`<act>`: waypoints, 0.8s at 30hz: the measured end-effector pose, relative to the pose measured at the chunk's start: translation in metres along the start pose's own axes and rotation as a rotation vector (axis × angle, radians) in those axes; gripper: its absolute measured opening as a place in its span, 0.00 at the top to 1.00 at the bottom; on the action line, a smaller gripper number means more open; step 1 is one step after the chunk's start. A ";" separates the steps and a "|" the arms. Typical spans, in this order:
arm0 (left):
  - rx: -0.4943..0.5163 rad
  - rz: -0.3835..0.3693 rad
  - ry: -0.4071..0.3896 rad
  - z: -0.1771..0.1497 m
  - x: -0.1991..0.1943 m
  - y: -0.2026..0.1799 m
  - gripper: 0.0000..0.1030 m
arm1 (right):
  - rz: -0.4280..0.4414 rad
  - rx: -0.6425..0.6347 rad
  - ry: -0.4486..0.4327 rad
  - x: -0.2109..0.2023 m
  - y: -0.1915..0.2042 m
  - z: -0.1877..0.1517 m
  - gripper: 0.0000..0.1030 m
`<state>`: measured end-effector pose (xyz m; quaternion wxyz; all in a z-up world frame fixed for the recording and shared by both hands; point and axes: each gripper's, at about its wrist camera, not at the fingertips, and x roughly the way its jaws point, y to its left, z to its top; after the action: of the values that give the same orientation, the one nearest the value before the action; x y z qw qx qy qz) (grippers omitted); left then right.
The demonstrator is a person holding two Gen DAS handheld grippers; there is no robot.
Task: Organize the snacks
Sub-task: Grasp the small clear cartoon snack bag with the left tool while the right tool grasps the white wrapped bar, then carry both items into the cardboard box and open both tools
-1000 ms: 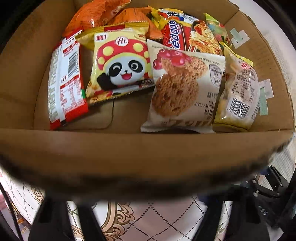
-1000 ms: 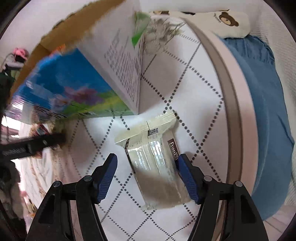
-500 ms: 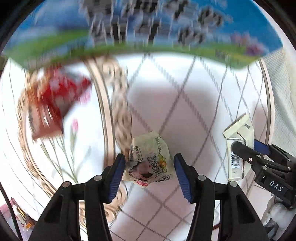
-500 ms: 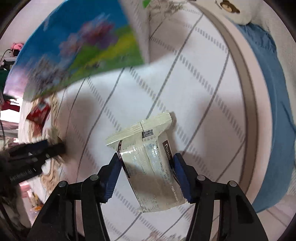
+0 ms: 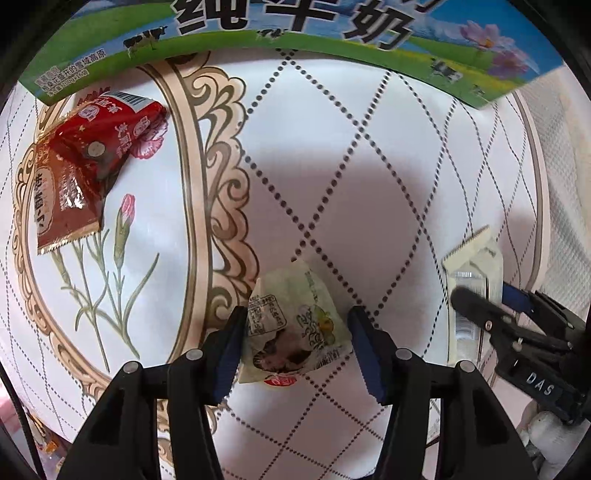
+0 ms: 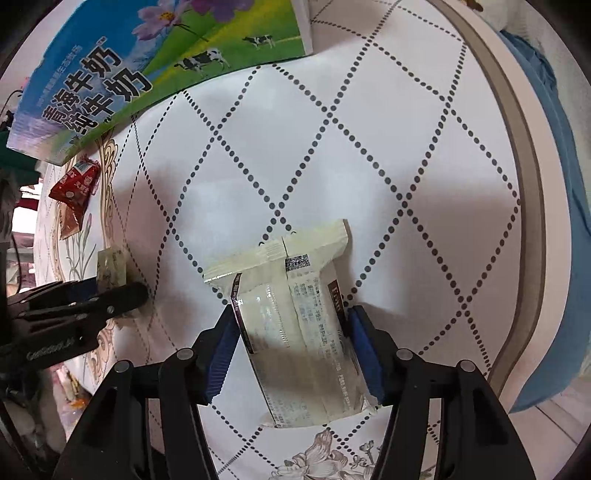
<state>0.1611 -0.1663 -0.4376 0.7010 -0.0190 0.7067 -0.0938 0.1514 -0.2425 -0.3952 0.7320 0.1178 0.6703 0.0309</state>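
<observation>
The left gripper points straight down with its blue pads around a small pale-green snack packet. The left pad touches the wrapper's edge; the right pad stands a little clear, so the packet is straddled, not squeezed. The right gripper has both pads pressed against the sides of a long cream-coloured wrapped bar, which lies flat on the table near its curved right edge. The green packet sits further in, just beside the gold scrolled border printed on the tablecloth. Well apart from it, towards the table's left side, a red snack bag lies on the flower print. Along the far side stands a blue-and-green milk carton box with cows printed on it. Beyond the table's right edge lies blue fabric.
</observation>
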 end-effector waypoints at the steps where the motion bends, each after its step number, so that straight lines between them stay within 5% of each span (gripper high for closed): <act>1: 0.010 -0.006 -0.002 -0.005 -0.005 -0.006 0.49 | 0.014 0.010 -0.014 -0.003 0.001 -0.002 0.41; 10: 0.028 -0.091 -0.086 -0.013 -0.071 -0.012 0.49 | 0.174 0.072 -0.115 -0.057 0.025 0.006 0.42; 18: 0.017 -0.133 -0.285 0.030 -0.182 0.006 0.49 | 0.275 0.007 -0.253 -0.133 0.069 0.062 0.43; 24: 0.020 -0.056 -0.382 0.081 -0.232 0.036 0.49 | 0.287 -0.037 -0.352 -0.187 0.084 0.118 0.43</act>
<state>0.2492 -0.1023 -0.2142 0.8196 -0.0494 0.5592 -0.1150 0.2588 -0.2140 -0.1862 0.8279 0.2018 0.5079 0.1260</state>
